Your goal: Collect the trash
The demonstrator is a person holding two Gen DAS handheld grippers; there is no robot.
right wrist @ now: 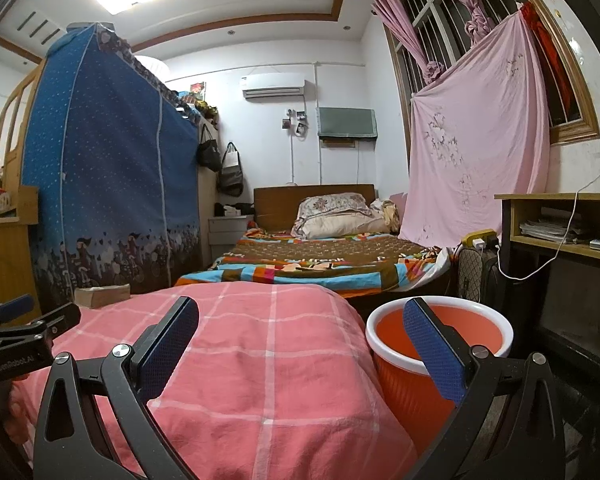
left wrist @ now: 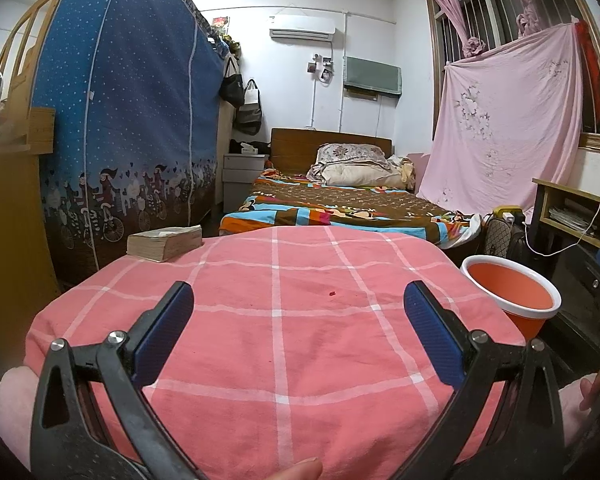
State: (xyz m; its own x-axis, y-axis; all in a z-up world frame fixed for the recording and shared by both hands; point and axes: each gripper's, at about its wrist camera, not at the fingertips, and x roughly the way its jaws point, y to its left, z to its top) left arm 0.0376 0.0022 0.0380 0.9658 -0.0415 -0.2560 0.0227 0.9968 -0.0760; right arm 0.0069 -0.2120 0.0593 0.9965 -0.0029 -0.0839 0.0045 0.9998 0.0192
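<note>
Right gripper jaws spread wide, empty, over pink checked cloth surface; round orange plastic bin with white rim just right, behind right finger; left gripper at far-left edge.

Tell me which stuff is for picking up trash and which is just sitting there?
For the job: orange bin, tiny red scrap on the pink checked cloth, left gripper, right gripper.
Just there: thick book, bed, blue wardrobe.
</note>
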